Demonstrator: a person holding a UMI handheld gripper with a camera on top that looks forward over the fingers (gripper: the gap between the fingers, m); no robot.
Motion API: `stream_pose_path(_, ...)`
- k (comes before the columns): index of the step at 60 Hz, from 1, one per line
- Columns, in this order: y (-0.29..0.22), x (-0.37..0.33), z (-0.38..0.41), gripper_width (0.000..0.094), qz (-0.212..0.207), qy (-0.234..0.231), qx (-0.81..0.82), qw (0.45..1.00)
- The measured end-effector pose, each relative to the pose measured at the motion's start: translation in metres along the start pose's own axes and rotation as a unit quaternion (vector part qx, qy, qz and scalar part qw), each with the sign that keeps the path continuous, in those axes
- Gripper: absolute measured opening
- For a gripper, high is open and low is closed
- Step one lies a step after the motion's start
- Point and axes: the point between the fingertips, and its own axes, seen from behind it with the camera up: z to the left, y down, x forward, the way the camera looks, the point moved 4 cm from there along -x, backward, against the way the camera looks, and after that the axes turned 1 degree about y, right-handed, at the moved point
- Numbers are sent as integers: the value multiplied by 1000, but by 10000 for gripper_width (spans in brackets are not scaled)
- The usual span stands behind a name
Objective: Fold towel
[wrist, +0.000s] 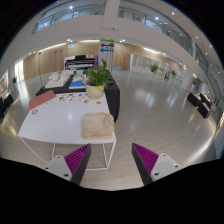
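towel [98, 124]: beige, lying as a small compact bundle near the front edge of the white table [55, 118]; outline roughly squarish, looks bunched or already doubled over, layers not readable from here.
tongs [112, 160]: spread wide, nothing between the fingers; purple pads [76, 157] facing each other across bare floor.
position of tongs: held back from the table, well apart from the towel; towel sits beyond the fingers, slightly toward the left one.
contact: none with towel or table.
progress: hard to call. bundle is compact enough to be part-folded or fully folded, equally could be a loose heap awaiting the first fold. no flat spread-out stage visible.
left to do, by judgement: if unfolded, approach, find a corner or edge, lay out and fold; if folded, nothing more than squaring up.
table, other items: potted plant [97, 78] at the far end, a pinkish flat item [42, 99] on the left side, small objects behind it too small to identify.
surroundings: large open hall, glossy floor [155, 105], seating further back.
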Motion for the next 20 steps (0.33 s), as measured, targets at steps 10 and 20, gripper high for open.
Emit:
stream_pose_path(10,17,-17,15,849,1,-23,-2,1000)
stream_pose_path(20,11,-21,9,852,-14,-7,-23,1000)
